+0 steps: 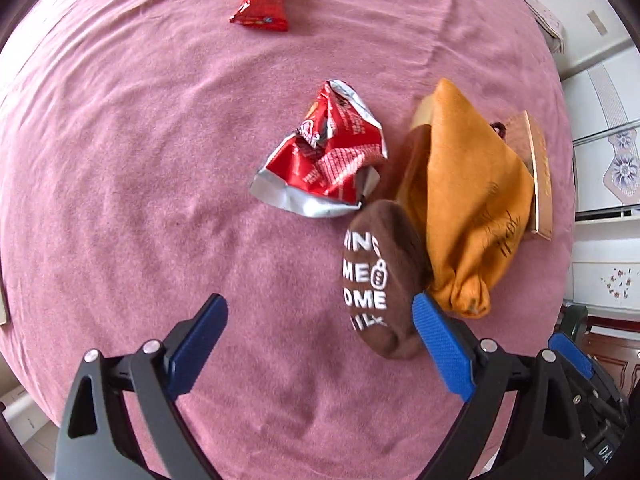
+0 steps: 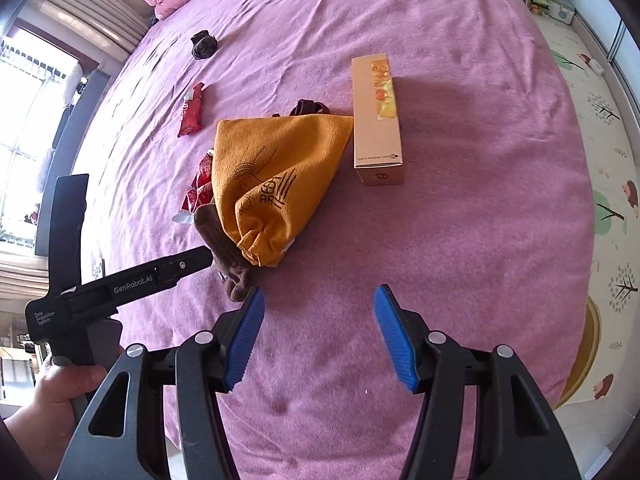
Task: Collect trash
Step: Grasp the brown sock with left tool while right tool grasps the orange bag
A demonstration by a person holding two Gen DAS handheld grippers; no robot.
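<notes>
Bed: pink-purple sheet (image 1: 160,160) covers the whole thing, stuff scattered all over it.

Left gripper (image 1: 320,312): jaws spread wide, nothing in them. Its right pad (image 1: 440,348) sits just beside the sock, looks like it's brushing it, can't say for sure.

Right gripper (image 2: 318,332): also wide open and holding nothing, hovering over bare sheet near the sock's end.

Wrapper (image 1: 320,160): crumpled red and silver, middle of the bed, right up against the sock and just beside the bag.

Snack pack (image 1: 262,0): smaller red one, lying on its own well away from the rest, far side.

Sock (image 1: 376,276): brown, white lettering on the sole, tucked against the bag.

Bag (image 2: 272,176): orange drawstring pouch, slumped between the wrapper and the box.

Box (image 2: 376,120): long gold carton lying flat, touching the bag's corner.

Black thing (image 2: 204,44): small, far off on the sheet, can't tell what it is.
</notes>
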